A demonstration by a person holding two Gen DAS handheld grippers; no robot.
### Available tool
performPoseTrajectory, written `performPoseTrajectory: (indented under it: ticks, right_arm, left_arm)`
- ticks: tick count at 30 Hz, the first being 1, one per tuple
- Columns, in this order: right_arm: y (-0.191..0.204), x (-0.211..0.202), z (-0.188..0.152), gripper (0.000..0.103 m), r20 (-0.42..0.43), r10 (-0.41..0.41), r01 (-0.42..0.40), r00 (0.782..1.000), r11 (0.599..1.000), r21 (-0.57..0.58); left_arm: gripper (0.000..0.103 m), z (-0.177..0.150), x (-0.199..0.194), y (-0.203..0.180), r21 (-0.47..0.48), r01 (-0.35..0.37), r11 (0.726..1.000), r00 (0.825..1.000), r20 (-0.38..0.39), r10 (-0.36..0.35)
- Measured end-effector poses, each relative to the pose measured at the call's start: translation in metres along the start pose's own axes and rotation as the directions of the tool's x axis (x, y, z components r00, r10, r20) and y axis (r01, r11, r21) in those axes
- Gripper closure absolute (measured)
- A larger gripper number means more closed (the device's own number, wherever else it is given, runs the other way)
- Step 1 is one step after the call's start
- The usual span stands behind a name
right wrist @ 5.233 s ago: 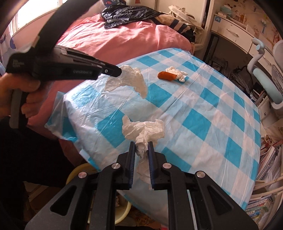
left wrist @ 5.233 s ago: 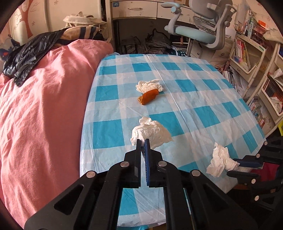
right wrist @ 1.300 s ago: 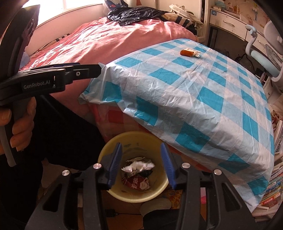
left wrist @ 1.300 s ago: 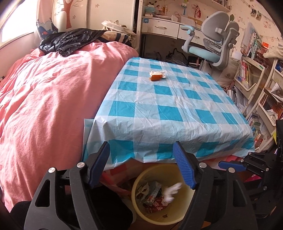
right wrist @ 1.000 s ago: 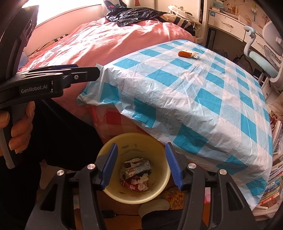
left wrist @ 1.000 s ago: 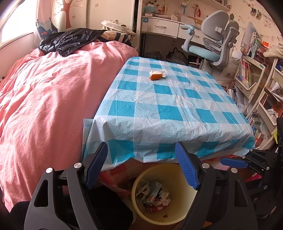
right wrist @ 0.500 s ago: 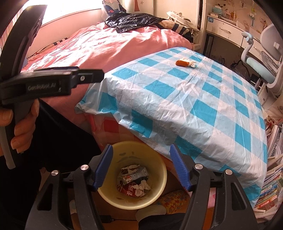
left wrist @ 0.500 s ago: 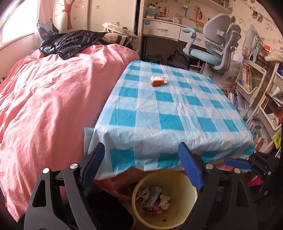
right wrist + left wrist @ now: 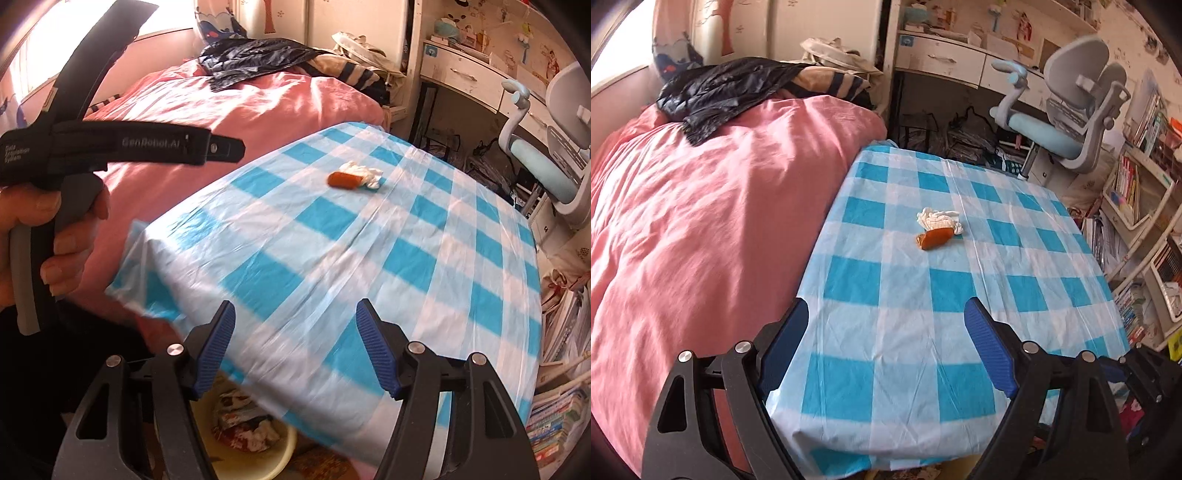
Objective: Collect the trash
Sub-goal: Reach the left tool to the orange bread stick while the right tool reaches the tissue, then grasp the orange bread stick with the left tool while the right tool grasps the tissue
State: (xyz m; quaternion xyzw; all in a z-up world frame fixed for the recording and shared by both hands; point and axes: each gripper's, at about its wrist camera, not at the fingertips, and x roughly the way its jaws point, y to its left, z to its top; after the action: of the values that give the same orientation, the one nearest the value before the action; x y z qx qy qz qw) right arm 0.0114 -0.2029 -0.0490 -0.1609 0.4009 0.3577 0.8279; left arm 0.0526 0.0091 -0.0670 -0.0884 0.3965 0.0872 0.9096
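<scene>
A crumpled white tissue (image 9: 938, 218) and an orange wrapper (image 9: 934, 238) lie together on the far half of the blue checked tablecloth (image 9: 905, 288); they also show in the right wrist view, the tissue (image 9: 364, 172) and the wrapper (image 9: 344, 180). My left gripper (image 9: 886, 328) is open and empty over the table's near edge. My right gripper (image 9: 295, 330) is open and empty above the near corner. A yellow bin (image 9: 255, 446) with trash in it stands on the floor under that edge.
A bed with a pink duvet (image 9: 701, 221) runs along the table's left side, with a black jacket (image 9: 724, 88) on it. A grey-blue office chair (image 9: 1067, 125) and a desk stand behind the table. Bookshelves (image 9: 1137, 206) line the right side.
Both grippers have risen from over the bin to above the table's near edge and now face the far tissue and wrapper. The bin has dropped out of the left view. Both stay open.
</scene>
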Motion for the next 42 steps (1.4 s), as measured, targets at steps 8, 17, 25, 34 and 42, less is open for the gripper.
performPoseTrajectory:
  ticks: [8, 17, 25, 34, 42]
  right_arm:
    - [-0.06, 0.041, 0.03, 0.037, -0.021, -0.062, 0.063, 0.998, 0.996, 0.062]
    - [-0.097, 0.075, 0.055, 0.037, -0.022, -0.045, 0.047, 0.999, 0.996, 0.071]
    - [-0.099, 0.108, 0.074, 0.037, -0.038, -0.015, 0.017, 0.999, 0.999, 0.05]
    - [-0.094, 0.132, 0.105, 0.037, -0.021, 0.014, -0.013, 1.0, 0.999, 0.052]
    - [-0.085, 0.158, 0.136, 0.037, -0.006, 0.029, -0.028, 1.0, 0.998, 0.055]
  left_arm:
    - [0.021, 0.048, 0.083, -0.033, 0.07, 0.04, 0.997, 0.998, -0.059, -0.036]
    - [0.04, 0.065, 0.154, -0.072, 0.272, 0.032, 0.962, 0.992, -0.127, 0.002]
    - [0.086, 0.079, 0.169, -0.06, 0.241, 0.144, 0.96, 0.976, -0.194, -0.098]
    - [0.087, 0.115, 0.132, -0.038, 0.202, 0.167, 0.965, 0.983, -0.114, -0.146]
    - [0.087, 0.139, 0.115, -0.019, 0.059, 0.207, 0.977, 0.978, -0.007, -0.207]
